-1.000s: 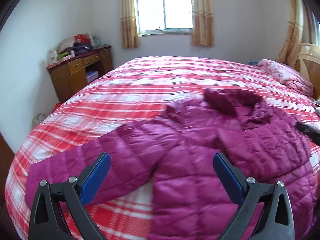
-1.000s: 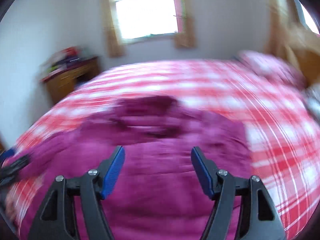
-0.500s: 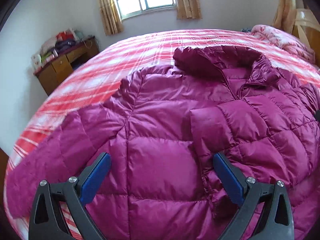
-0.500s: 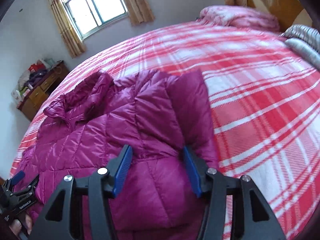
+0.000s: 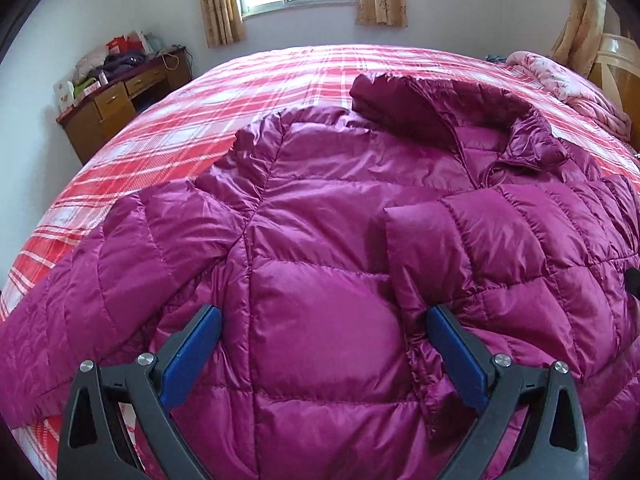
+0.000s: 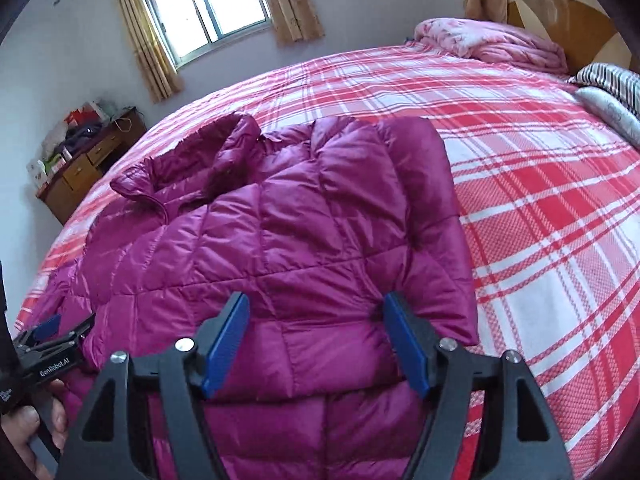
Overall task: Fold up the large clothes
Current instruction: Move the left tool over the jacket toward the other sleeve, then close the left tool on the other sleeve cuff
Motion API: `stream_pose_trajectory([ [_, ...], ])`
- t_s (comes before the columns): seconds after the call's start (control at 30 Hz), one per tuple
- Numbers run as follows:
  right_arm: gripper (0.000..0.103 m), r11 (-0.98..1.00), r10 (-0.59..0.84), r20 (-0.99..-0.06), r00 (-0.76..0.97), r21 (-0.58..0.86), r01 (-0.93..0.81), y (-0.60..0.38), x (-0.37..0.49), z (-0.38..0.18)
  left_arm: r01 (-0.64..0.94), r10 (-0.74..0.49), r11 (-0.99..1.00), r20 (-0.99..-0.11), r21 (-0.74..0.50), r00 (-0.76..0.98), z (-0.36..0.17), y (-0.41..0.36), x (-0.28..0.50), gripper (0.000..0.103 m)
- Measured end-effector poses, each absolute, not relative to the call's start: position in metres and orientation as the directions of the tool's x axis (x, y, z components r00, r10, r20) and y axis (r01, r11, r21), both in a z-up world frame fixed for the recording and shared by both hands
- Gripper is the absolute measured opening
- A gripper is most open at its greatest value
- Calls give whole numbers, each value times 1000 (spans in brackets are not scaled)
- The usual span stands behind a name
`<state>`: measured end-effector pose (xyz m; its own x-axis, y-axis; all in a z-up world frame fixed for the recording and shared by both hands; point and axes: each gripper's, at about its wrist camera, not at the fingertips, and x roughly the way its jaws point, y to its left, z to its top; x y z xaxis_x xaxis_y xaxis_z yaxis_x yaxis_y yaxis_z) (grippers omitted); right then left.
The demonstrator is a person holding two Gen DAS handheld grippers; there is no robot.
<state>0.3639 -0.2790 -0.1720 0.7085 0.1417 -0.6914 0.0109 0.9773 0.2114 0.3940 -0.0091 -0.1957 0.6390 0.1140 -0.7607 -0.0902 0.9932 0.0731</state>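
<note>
Over the magenta jacket [image 5: 320, 264], right gripper [image 6: 316, 340] jaws are opening.

The jacket [image 5: 320, 240] lies spread on the bed [image 5: 224, 92], directly under and ahead of the left gripper [image 5: 322, 344]. One sleeve [image 5: 100, 280] stretches off to that gripper's left. Beyond the jacket, left of the bed, stands a desk [image 5: 116, 108]. A folded quilt [image 6: 500, 44] sits far ahead-right of the right gripper [image 6: 316, 340].

The quilted magenta puffer jacket [image 5: 320, 240] is glossy, smooth nylon-like cloth. The red-and-white plaid bedspread [image 6: 540, 200] looks matt, coarsely woven. The brown wooden desk [image 5: 116, 108] looks semi-glossy.
</note>
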Motion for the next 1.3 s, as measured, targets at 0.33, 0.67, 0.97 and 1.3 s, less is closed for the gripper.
stream_pose_trajectory([
  [0.33, 72, 990, 139, -652, 745, 77, -118, -218, 321, -162, -85, 62, 996, -768, 9, 638, -196, -3, 392, 102],
  [0.67, 79, 994, 92, -721, 687, 21, -112, -211, 333, -182, -164, 120, 986, -659, -6, 743, -151, 76, 317, 102],
  [0.97, 83, 996, 56, -706, 706, -10, -89, -207, 327, -181, -447, 361, 892, -688, 58, 630, -164, 237, 240, 102],
  [1.3, 84, 996, 49, -695, 717, -17, -84, -206, 322, -180, -539, 237, 820, -741, -194, 628, -190, 290, 207, 102],
])
